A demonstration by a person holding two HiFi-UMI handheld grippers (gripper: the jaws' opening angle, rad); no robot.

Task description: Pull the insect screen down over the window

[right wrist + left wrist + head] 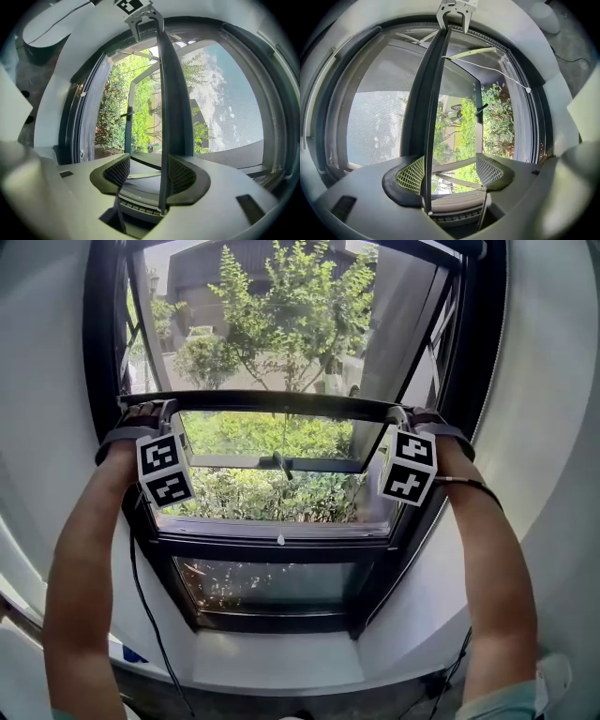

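Grey mesh insect screen [281, 324] covers the head view's top, its black bottom bar [272, 401] mid-frame, left gripper [155, 411] and right gripper [403, 418] at its ends, open glass sash [272, 463] below. Left gripper view: jaws apart, bar touching one pad. Right gripper view: the same.

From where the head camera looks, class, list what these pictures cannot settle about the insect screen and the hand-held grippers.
Head view: jaws of left hand-held gripper and right hand-held gripper, hidden behind each gripper's own body.
Head view: top of the grey mesh insect screen, cut off by the upper edge.
Any view: small white cord end, too small to identify.
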